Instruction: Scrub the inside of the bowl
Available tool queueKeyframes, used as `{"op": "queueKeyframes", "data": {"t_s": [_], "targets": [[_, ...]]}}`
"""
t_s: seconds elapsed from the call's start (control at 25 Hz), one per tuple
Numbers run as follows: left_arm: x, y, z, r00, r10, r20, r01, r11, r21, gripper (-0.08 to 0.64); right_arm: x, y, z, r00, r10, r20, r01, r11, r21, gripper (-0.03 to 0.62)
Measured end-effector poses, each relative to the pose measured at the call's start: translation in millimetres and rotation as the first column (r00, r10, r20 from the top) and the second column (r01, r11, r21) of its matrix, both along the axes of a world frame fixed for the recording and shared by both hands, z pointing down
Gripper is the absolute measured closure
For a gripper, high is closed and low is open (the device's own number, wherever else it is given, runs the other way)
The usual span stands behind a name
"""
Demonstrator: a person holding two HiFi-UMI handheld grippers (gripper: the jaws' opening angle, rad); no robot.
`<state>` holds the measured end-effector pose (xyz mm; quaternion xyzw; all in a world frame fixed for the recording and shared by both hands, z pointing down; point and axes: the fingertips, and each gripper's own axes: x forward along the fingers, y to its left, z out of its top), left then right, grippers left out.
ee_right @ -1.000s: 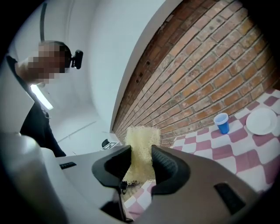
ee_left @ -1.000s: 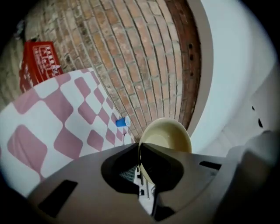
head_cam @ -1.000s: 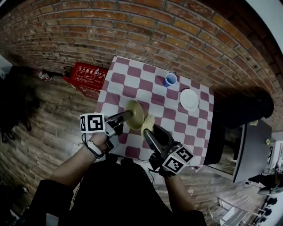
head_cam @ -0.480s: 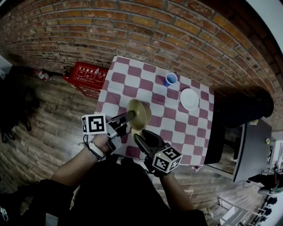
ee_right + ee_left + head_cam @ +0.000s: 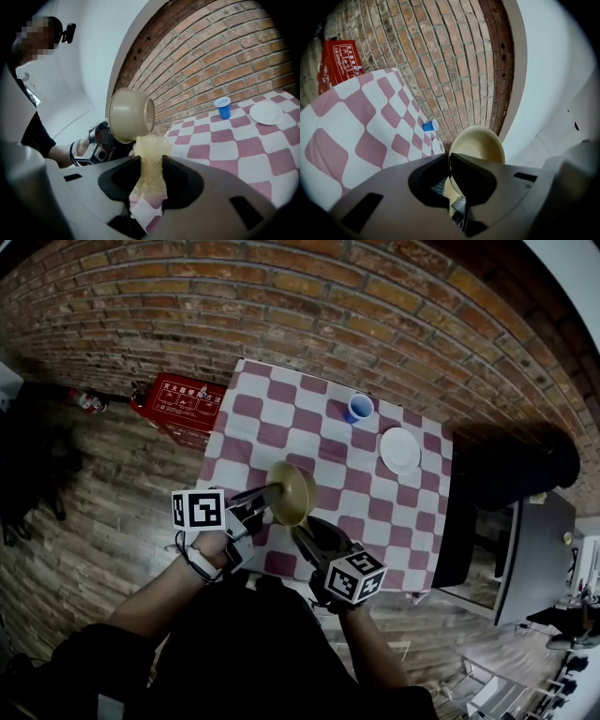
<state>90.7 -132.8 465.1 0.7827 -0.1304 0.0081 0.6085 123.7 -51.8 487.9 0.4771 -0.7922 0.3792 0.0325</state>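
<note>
Left claw [image 5: 270, 493] is clamped shut on the rim of the tan bowl [image 5: 292, 492], holding it tipped on its side above the near edge of the checked surface [image 5: 272, 413]. In the left gripper view the rim runs straight down between the pads, and the bowl's pale inside fills the space past them at 1 o'clock.

Over to the right claw [image 5: 302, 532], sitting at 5 o'clock of the bowl in the head view. Its jaws are squeezed on a yellow sponge [image 5: 151, 149], whose frothy top pokes out ahead of the pads. From the right gripper view the bowl hangs at 11 o'clock of the sponge, mouth turned toward 3 o'clock, and the sponge's top comes right up under its lower edge. Whether they touch, I can't tell.

Farther back on the surface, a blue cup [image 5: 360, 409] stands at 1 o'clock of the bowl, with a white plate [image 5: 401, 451] at 2 o'clock. A red crate [image 5: 183, 399] rests on the floor at 10 o'clock.
</note>
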Motion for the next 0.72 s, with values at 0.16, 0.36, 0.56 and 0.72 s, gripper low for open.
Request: {"op": "queueKeyframes", "data": {"t_s": [0.16, 0.36, 0.56, 0.72], "targets": [[-4, -2, 14, 0.996, 0.017, 0.085, -0.02, 0.999, 0.029, 0.534, 25, 3, -2, 0.998, 0.063, 0.013, -0.063, 0.998, -0.003, 0.437], [-5, 4, 32, 0.983, 0.048, 0.177, -0.056, 0.998, 0.042, 0.534, 46, 1, -6, 0.993, 0.119, 0.018, -0.119, 0.993, 0.006, 0.437], [-3, 3, 55, 0.957, 0.067, 0.282, -0.08, 0.996, 0.036, 0.534, 59, -2, -6, 0.987, 0.16, 0.021, -0.16, 0.987, 0.01, 0.437], [1, -2, 77, 0.94, 0.064, 0.335, -0.065, 0.998, -0.009, 0.532, 70, 1, -2, 0.979, 0.205, 0.026, -0.204, 0.979, -0.005, 0.437]]}}
